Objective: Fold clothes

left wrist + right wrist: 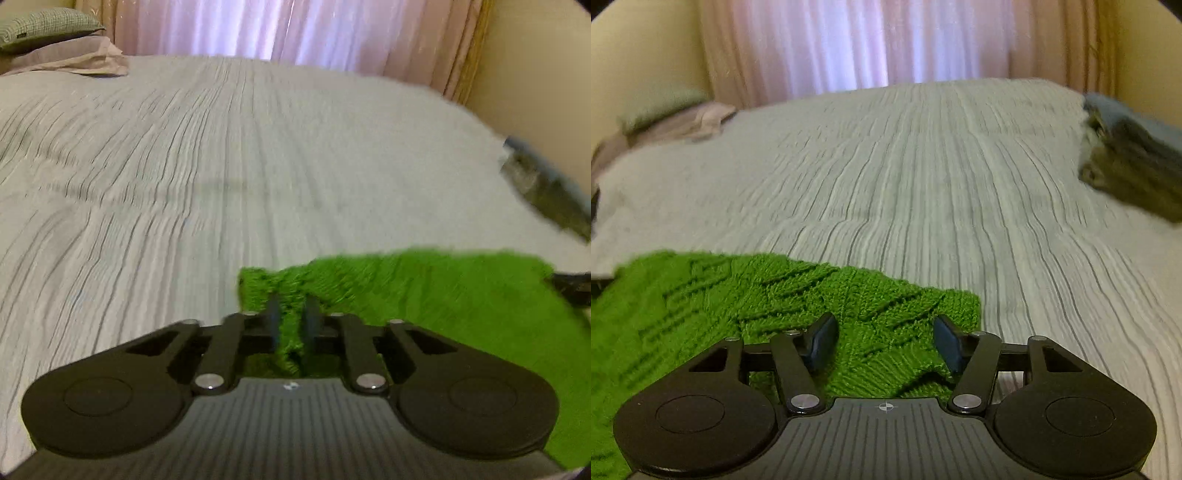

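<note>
A bright green knitted garment [424, 295] lies along the near edge of the bed, blurred in the left wrist view. My left gripper [292, 317] stands over its left corner, jaws nearly together, with a bunched fold of green knit pinched between the pads. In the right wrist view the same garment [738, 295] spreads leftward from its right corner. My right gripper [885, 341] hovers over that corner with its jaws wide apart. The knit lies under and between its fingers [823, 339], and the pads do not press on it.
The bed has a pale grey ribbed cover [923, 166] stretching away towards pink curtains [886, 40]. A folded stack of dark clothes [1130, 166] sits at the right edge. Pillows [48, 29] lie at the far left corner. A cream wall [535, 66] stands on the right.
</note>
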The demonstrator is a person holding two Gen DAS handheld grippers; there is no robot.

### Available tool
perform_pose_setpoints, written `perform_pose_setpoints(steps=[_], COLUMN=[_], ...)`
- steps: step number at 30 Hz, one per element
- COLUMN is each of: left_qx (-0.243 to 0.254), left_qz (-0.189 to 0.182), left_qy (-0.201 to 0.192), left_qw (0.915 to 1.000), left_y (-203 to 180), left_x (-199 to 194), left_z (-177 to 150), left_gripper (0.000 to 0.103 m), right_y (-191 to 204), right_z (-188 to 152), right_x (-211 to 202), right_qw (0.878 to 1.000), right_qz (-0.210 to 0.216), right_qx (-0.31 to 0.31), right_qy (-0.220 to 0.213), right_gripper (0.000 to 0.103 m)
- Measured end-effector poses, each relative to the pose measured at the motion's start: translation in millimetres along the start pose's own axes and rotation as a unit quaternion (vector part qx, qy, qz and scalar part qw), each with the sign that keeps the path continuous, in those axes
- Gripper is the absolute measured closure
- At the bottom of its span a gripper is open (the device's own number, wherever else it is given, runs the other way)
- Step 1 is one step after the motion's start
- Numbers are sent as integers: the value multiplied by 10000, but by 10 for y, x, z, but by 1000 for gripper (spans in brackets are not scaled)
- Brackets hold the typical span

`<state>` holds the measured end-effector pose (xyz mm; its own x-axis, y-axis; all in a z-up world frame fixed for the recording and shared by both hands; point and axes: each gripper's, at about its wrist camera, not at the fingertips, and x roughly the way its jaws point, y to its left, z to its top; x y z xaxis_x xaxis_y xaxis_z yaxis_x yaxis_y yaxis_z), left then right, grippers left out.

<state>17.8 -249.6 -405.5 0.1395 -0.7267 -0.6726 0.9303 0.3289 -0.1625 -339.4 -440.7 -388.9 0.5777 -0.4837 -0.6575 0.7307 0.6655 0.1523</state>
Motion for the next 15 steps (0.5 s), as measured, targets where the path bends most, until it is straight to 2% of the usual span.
perform_pose_setpoints(steps=[3, 6, 9, 10, 12, 14, 15], left_qx=[-168, -374, -549, -611, -643, -489, -526], left_qz=[-112, -233, -275, -262, -240, 13, 19], left_qy=[-44, -215, -430, -405, -53, 27, 23], left_qw=[9998, 9988, 9972, 9970, 9976, 9988, 9986], left_y=[65, 105, 153, 174, 200, 193, 195], left_x=[-95, -248, -328, -310, -144, -80, -133], left_z=[-10, 86, 138, 136, 99, 35, 36], left_gripper=[93, 93, 93, 93, 92, 87, 86], right_y=[23, 63, 2, -19, -97, -96, -73], right_z=[132, 269, 239, 229, 165, 162, 178], right_x=[-133, -245, -67, -8, 107, -29, -128], right_qw=[9997, 9993, 9990, 9986, 9976, 9967, 9963], right_qz=[-148, -201, -314, -351, -313, -372, -449], right_qx=[177, 198, 318, 357, 524, 679, 707], right_qy=[28, -228, 63, 160, 329, 244, 208], right_gripper=[45, 45, 45, 45, 45, 45, 45])
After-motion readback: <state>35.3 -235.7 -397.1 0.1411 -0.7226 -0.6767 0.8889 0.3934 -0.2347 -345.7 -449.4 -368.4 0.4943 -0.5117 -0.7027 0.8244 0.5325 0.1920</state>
